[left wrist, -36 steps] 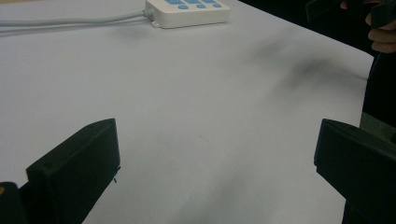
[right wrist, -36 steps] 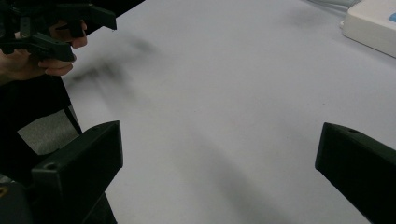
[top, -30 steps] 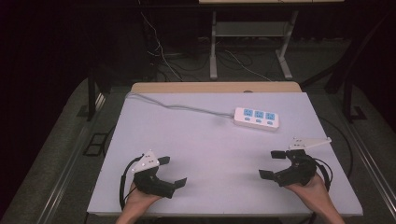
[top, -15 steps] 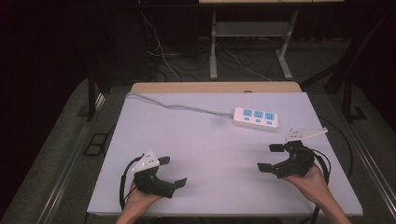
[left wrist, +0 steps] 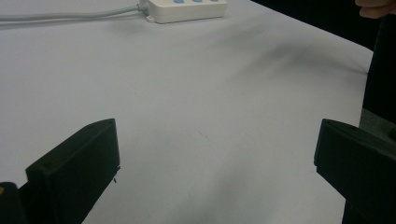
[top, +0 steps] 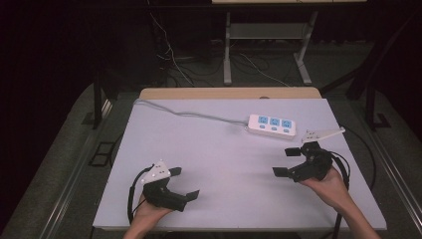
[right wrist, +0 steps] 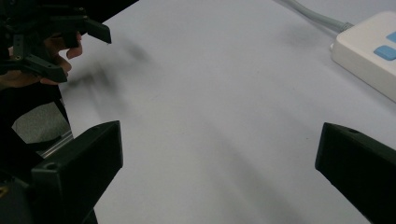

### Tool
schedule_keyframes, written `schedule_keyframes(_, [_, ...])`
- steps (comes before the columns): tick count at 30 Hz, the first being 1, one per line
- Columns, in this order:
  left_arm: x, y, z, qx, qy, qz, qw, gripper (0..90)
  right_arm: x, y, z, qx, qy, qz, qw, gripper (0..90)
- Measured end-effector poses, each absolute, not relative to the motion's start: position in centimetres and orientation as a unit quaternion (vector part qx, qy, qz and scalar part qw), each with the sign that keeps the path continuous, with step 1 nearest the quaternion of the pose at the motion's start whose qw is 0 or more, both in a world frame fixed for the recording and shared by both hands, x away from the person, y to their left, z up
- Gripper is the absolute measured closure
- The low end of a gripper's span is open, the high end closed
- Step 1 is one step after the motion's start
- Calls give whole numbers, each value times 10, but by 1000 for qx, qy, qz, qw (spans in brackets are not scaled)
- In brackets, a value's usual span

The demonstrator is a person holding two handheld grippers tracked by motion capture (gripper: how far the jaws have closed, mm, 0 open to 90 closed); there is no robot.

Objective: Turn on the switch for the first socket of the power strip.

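Your right gripper (top: 287,161) is at the right side of the white table (top: 219,154), its jaws spread wide and holding nothing. The white power strip (top: 271,125) with blue sockets lies flat near the far right of the table, just beyond this gripper and apart from it; its grey cable (top: 189,114) runs to the far left corner. Your left gripper (top: 182,183) is at the near left edge, jaws also wide apart and empty.
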State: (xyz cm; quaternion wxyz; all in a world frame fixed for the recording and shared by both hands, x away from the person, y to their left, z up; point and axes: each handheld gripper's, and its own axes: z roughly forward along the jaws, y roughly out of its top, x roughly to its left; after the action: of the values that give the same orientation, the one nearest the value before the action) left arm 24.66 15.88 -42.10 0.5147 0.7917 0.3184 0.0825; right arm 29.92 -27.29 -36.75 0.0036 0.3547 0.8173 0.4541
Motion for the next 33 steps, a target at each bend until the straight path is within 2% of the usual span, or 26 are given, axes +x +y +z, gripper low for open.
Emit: schedule_keyframes(33, [246,158,-421,793,316,82,514,0,345,-264,-346,348,831,433,11,3])
